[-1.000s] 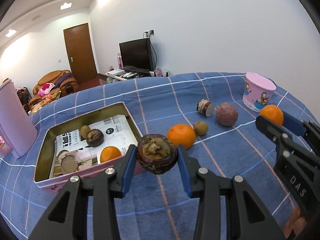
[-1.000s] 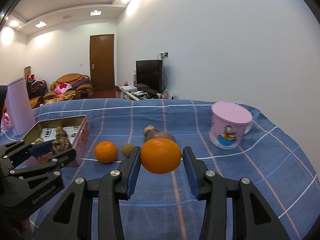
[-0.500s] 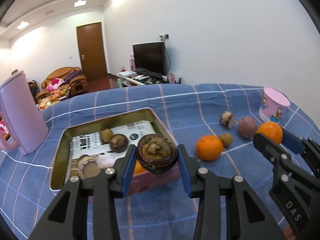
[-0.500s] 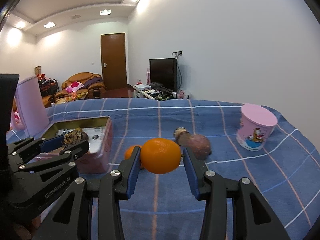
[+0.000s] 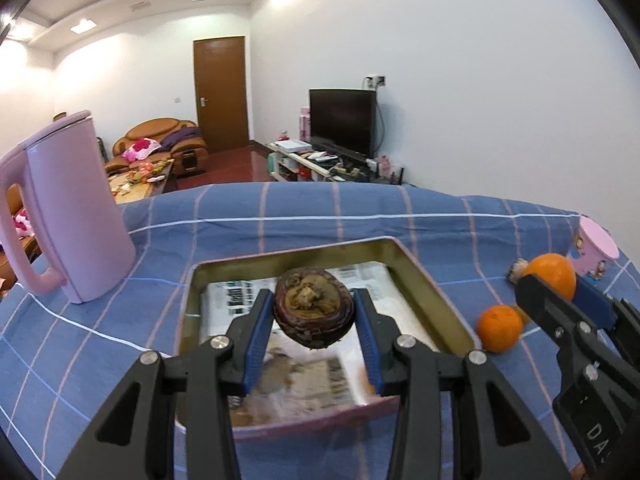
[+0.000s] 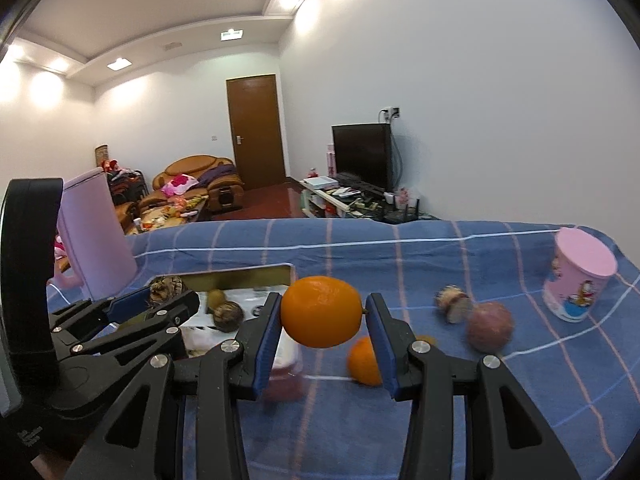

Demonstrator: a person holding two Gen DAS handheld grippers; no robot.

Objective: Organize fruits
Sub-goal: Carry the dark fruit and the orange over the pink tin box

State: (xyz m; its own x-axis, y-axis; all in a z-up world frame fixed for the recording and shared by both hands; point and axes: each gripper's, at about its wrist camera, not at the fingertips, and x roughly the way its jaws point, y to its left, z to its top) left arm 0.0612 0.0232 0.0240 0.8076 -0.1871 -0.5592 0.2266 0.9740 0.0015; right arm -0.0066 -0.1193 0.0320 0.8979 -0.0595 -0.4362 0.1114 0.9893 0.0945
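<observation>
Left wrist view: my left gripper is clamped on a dark mangosteen, blue pads pressed to both its sides, and it hangs right above the tin box, over the newspaper lining. To the right, another orange sits on the blue checked cloth just beside the tin's right wall. A pink kettle stands off to the left.

Right wrist view: my right gripper has its fingers tight on an orange, held up above the cloth, near the tin's right corner. Inside the tin I see 2 small fruits, a kiwi and a dark mangosteen. Out right, a purplish round fruit sits near the pink cup.
</observation>
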